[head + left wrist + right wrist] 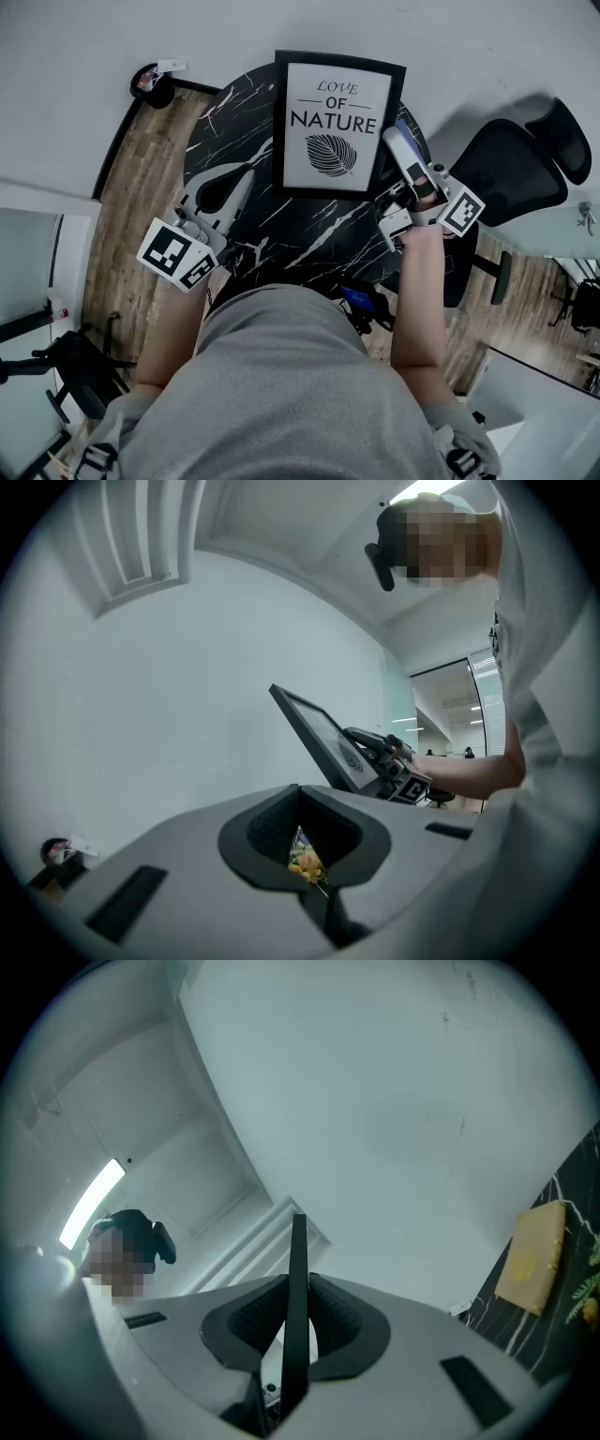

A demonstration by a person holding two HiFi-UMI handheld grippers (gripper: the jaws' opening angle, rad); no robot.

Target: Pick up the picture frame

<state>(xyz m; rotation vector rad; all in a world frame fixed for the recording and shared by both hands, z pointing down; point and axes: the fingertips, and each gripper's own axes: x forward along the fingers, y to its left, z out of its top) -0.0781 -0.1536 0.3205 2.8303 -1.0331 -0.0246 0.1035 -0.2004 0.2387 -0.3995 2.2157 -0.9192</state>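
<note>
Clamping the right edge of the picture frame [336, 122], the right gripper [394, 138] is squeezing its two dark pads against the thin black border. In the right gripper view that border [298, 1288] is standing as a narrow upright strip pinched between the fingers [339, 1321], rising past their tips toward the pale wall [394, 1101]. The frame is leaning back with its printed face, a leaf under the words "LOVE OF NATURE", turned up toward the person. It is reaching away to the left of those fingers, over the black marble-patterned table [281, 234]. Whether its lower edge is touching the tabletop cannot be told.

The left gripper [230, 183] is hovering over the table well to the left of the frame. It is gripping nothing, and its jaws are meeting at the tips with only a small triangular gap between the pads [314, 855]. From its view the frame [323, 733] is tilting up beyond the fingertips, to their right. An office chair [516, 169] is standing to the right of the right gripper.
</note>
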